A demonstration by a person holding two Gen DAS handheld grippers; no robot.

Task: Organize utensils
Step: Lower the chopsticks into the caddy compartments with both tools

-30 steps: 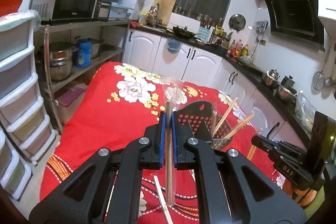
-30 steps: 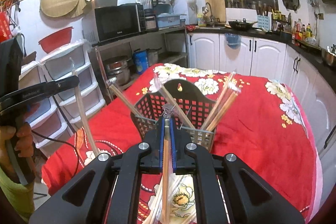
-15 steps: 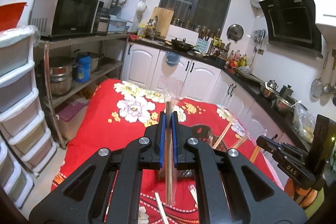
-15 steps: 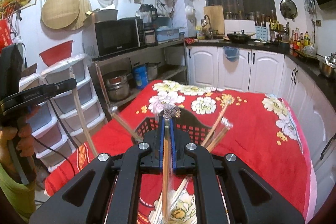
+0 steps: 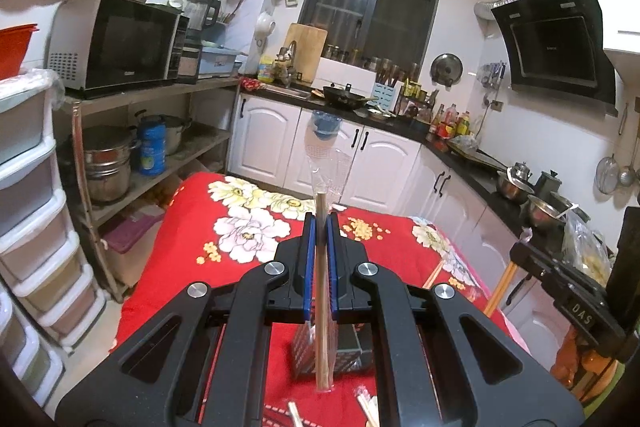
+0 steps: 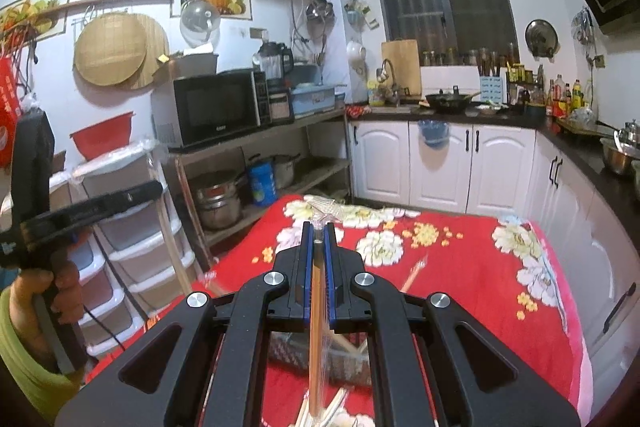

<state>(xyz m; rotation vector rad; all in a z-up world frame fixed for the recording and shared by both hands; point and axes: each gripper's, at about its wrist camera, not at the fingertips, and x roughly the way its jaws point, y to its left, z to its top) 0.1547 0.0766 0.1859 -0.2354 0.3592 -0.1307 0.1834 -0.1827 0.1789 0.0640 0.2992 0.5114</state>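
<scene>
My left gripper (image 5: 321, 223) is shut on a wooden chopstick (image 5: 321, 327) in a clear plastic sleeve, held upright between the blue pads. My right gripper (image 6: 318, 231) is shut on another sleeved chopstick (image 6: 317, 311), also upright. Both hang above the black mesh basket (image 5: 348, 347) (image 6: 348, 359), which is mostly hidden behind the fingers. Chopsticks (image 6: 414, 273) lean out of the basket. Loose chopsticks (image 5: 296, 413) (image 6: 332, 411) lie on the red floral tablecloth (image 5: 248, 227). Each view shows the other gripper at its edge: the right gripper (image 5: 528, 255) and the left gripper (image 6: 156, 189) held by a hand (image 6: 60, 291).
A tower of plastic drawers (image 5: 32, 227) and a shelf with pots (image 5: 108, 163) and a microwave (image 5: 116, 43) stand left of the table. White cabinets (image 5: 360, 155) and a cluttered counter (image 5: 480, 159) run along the back and right.
Both grippers have risen with their chopsticks still gripped. The basket has sunk low in both views and now sits behind the fingers.
</scene>
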